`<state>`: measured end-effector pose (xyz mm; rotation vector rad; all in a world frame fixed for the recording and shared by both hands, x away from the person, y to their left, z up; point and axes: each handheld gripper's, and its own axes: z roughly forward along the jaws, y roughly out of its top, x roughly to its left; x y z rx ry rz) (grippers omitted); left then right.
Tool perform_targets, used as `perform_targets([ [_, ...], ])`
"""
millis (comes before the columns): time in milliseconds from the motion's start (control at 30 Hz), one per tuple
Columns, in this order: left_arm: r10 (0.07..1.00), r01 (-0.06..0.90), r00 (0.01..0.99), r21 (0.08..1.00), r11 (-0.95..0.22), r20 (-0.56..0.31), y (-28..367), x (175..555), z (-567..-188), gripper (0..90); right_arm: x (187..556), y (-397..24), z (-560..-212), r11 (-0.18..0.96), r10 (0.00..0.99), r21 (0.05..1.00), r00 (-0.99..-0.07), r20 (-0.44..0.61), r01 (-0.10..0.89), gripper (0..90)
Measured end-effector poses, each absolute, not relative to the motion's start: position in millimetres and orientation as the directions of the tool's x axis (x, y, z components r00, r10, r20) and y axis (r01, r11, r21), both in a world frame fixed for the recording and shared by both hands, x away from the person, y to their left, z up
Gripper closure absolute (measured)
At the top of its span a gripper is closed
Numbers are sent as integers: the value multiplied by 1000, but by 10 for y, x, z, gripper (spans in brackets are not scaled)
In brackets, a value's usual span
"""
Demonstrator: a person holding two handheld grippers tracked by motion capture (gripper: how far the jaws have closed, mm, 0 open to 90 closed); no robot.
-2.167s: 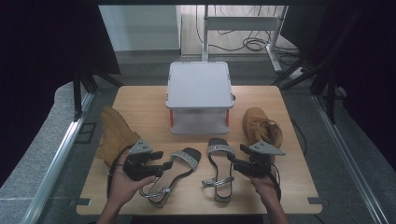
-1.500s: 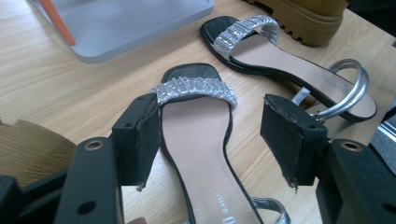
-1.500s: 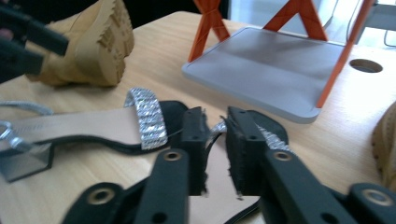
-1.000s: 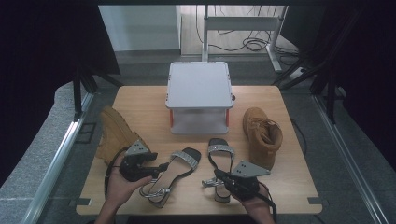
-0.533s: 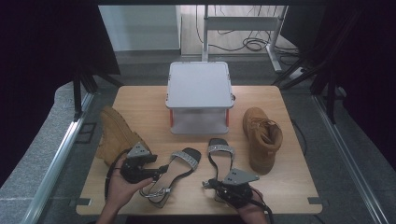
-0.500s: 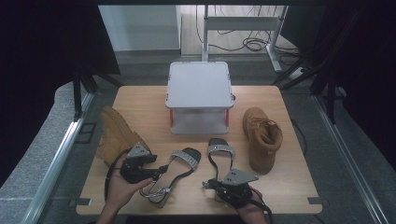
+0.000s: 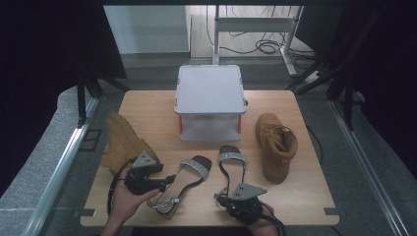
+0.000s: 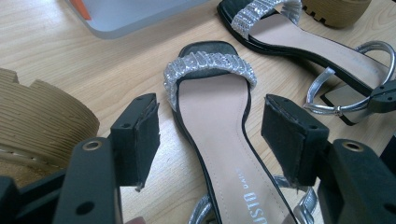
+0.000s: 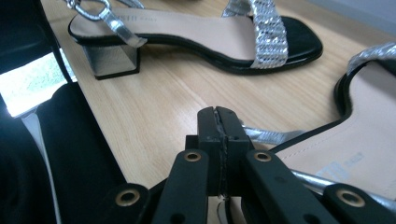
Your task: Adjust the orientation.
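Taking the grey box [image 7: 210, 101] at the back middle of the wooden surface [image 7: 314, 191] as the landmark, the leftmost thing is a tan boot [image 7: 123, 142], lying on its side to the box's front left with its ribbed sole showing at the left edge of the left tool's view [image 8: 42, 121].

Just in front of that boot, further from the box, sits the left tool [image 7: 164, 183] in the person's left hand [image 7: 128, 201]. Its jaws stand wide apart and released, one on each side of the left sandal [image 8: 219, 135]; the pads do not touch it. This sandal lies flat on the surface, its glittering silver toe strap pointing toward the box's front left corner and its heel toward the person.

Directly in front of the box lies the right sandal [image 7: 231, 169], toe end near the box front, heel end toward the near edge. The right tool [image 9: 219, 126] is at that heel end, held by the right hand [image 7: 263, 227] at the near edge of the surface. Its jaws are clenched tight, pad against pad, with a thin silver strap [image 9: 271, 135] of this sandal coming out from beside them; whether the strap is pinched between the pads I cannot tell.

To the box's front right a second tan boot [image 7: 277, 145] stands upright, laces up, well apart from both tools.
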<state>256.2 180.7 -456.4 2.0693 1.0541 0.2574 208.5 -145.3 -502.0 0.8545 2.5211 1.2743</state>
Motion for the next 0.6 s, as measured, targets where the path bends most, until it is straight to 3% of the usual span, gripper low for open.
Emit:
perform_targets([
  [600,754,602,638,713,-360,-157,1818,2561,-4589,370,2052,-1533,-5008,440,596,790,-797,98,426,892],
])
